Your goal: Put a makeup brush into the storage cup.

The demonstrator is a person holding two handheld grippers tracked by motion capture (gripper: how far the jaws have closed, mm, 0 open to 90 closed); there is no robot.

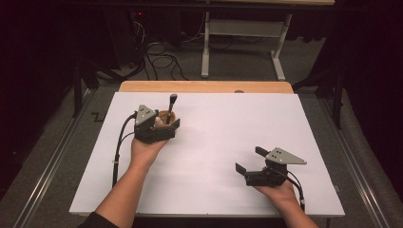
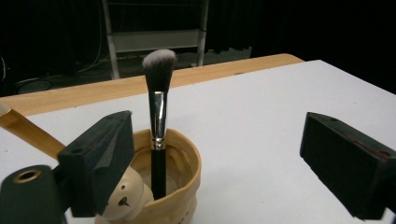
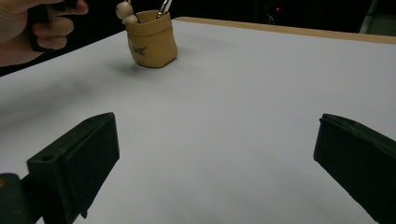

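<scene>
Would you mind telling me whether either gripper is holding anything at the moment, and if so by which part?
Nothing is held. The left gripper is open beside the tan holder with the makeup brush; the right gripper is open over the bare white table.

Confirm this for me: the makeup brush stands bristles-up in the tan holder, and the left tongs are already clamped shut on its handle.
Not quite. The makeup brush does stand bristles-up in the tan holder, but the left tongs are open, not clamped on the handle. The left gripper view shows the jaws spread wide, one beside the holder's rim and the other well clear of it, with the brush untouched.
</scene>
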